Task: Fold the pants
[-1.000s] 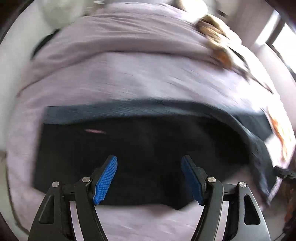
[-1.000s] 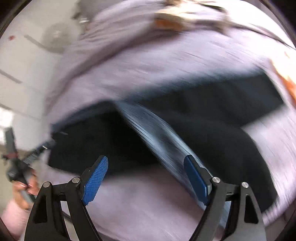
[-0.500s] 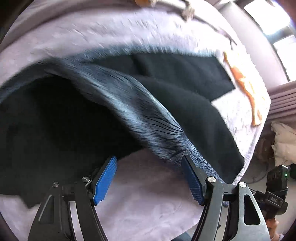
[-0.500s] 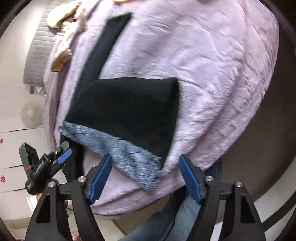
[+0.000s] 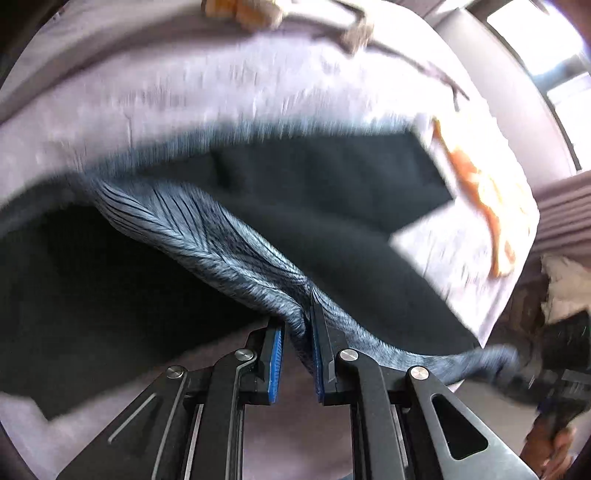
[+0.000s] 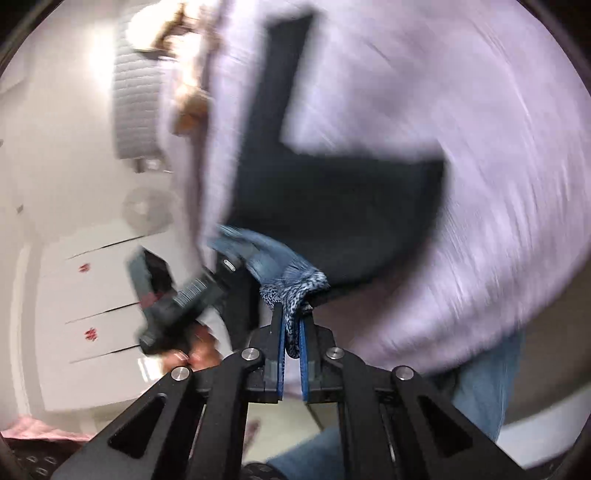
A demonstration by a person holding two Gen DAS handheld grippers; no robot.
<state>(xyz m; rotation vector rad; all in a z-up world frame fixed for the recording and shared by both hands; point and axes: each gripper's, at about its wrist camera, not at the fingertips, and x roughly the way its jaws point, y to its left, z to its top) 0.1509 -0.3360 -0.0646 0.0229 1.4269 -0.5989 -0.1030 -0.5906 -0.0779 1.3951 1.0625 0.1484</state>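
Observation:
Black pants with a grey-blue ribbed waistband lie on a lilac bedspread. My left gripper is shut on the waistband and pulls it into a taut ridge. In the right wrist view the pants spread across the bed, one leg running up and away. My right gripper is shut on the waistband's corner at the bed's near edge. The left gripper and the hand holding it show at the left of that view.
An orange-patterned cloth lies on the bed past the pants' leg end. Brown and cream things sit at the bed's far side. A grey padded headboard, white drawers and the person's jeans show in the right wrist view.
Both grippers were open half a second ago. Both have closed on the waistband, the left on its middle and the right on its corner, and the fabric is pulled up.

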